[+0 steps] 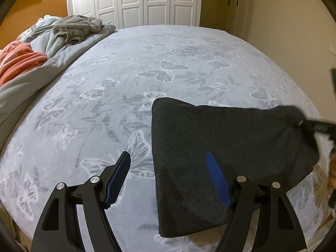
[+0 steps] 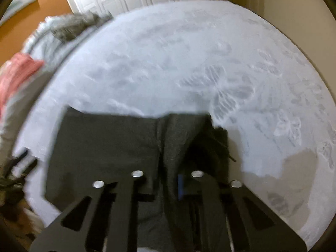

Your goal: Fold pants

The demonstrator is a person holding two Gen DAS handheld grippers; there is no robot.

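The dark grey pants [image 1: 220, 147] lie folded on the bed [image 1: 147, 67], near its front edge. My left gripper [image 1: 168, 157] is open, its blue-padded fingers wide apart over the pants' left edge, one finger over the sheet and one over the cloth. My right gripper [image 1: 315, 126] reaches in from the right and pinches the pants' far right corner, lifting it. In the blurred right wrist view, my right gripper [image 2: 168, 180] is shut on a bunched fold of the pants [image 2: 105, 147].
A grey duvet [image 1: 42, 63] with a grey garment [image 1: 77, 27] and an orange blanket [image 1: 19, 61] is piled at the bed's left. White wardrobe doors [image 1: 134, 0] stand behind the bed. A beige wall [image 1: 294, 31] is at the right.
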